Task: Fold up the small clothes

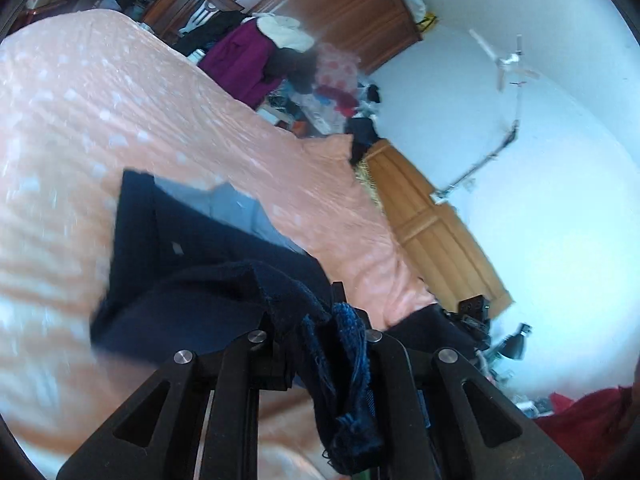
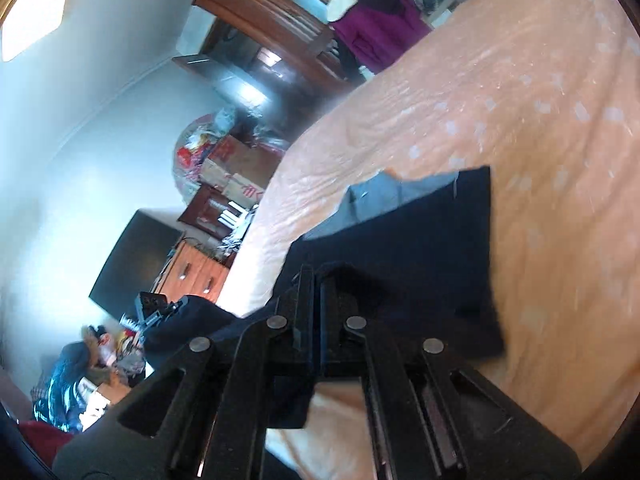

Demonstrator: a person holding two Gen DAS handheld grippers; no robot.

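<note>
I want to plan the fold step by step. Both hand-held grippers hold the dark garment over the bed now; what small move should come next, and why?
Probably carry the gripped edge forward toward the far edge. The left hand-held gripper and right hand-held gripper each pinch the dark navy garment, whose far part lies flat on the peach bedspread, so the fold seems only half done.

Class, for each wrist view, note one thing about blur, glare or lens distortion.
Left wrist view: the peach bedspread smears with motion blur, and the white wall glares. Right wrist view: fisheye bends the wardrobe, and the ceiling light is blown out.
</note>
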